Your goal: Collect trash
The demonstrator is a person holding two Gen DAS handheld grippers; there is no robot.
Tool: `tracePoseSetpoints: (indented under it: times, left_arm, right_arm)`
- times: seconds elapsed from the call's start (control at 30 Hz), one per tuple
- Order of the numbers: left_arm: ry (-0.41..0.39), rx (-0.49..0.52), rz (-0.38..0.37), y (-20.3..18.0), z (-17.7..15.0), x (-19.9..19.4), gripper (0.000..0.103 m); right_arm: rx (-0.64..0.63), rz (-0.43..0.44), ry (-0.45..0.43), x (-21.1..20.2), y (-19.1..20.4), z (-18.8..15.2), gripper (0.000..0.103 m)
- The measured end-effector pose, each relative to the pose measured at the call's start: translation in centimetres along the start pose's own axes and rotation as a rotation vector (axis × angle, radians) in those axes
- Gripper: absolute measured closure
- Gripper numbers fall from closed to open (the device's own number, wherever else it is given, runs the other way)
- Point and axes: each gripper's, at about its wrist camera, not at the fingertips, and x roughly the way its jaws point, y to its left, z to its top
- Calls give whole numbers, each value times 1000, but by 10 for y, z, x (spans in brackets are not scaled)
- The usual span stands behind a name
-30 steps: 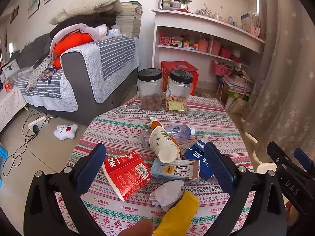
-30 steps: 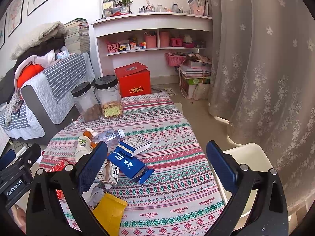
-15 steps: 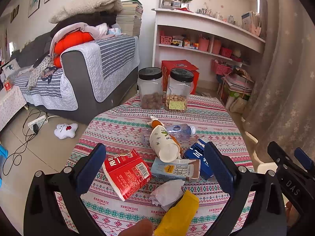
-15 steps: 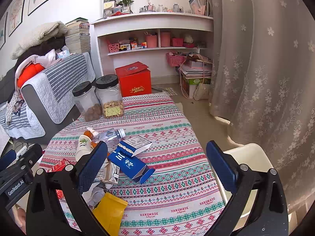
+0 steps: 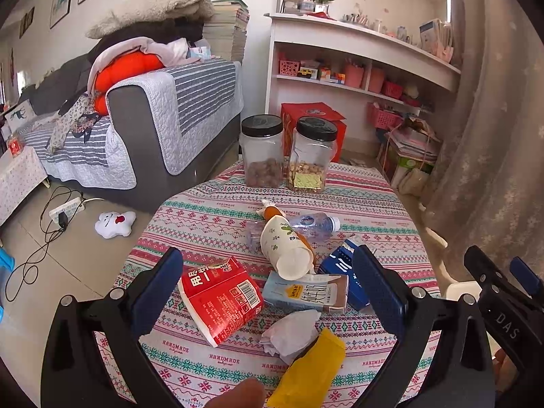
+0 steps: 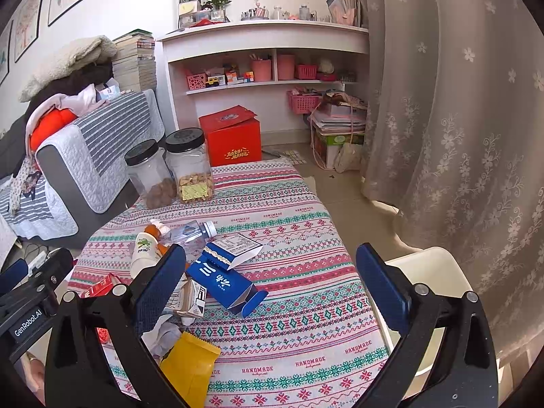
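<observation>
Round table [image 5: 210, 217] under a patterned cloth, litter heaped at the near side. Beyond the litter, two black-lidded plastic jars [image 5: 261, 149] upright and side by side at the far edge. Off the table's right edge, a pale bin [image 6: 431, 268], low beside the curtain.

Left gripper [image 5: 268, 292] spread wide, nothing between the jaws, hovering above the near litter. Between its fingers, in view order: red carton [image 5: 221, 299] lying flat just inside the left finger; pale milk carton [image 5: 306, 292] on its side in the middle, touching the dark blue box [image 5: 340, 268] that runs behind the right finger. White cup-shaped bottle [image 5: 285, 248] tipped over, base toward the camera, resting across a clear water bottle [image 5: 312, 222]. Crumpled white tissue [image 5: 292, 331] nearer still, a yellow packet [image 5: 311, 374] overlapping its edge. A fingertip [image 5: 238, 396] at the bottom rim.

Right gripper [image 6: 272, 289] likewise spread and empty, held above the cloth to the right of the heap; blue box just inside its left finger, open flap up, bare cloth across the rest of the gap. Bin behind the right finger.
</observation>
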Motion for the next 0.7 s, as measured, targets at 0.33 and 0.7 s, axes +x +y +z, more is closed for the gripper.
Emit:
tracePoseSetpoints:
  times: [0.33,0.7]
  left_arm:
    - [63,-243,21,66,40,14,6]
    - [539,-210,38,133,-4,124,7]
  right_arm:
    - [-15,65,242,33,6,-5,7]
    - [81,198,472,75,-14,-6,7]
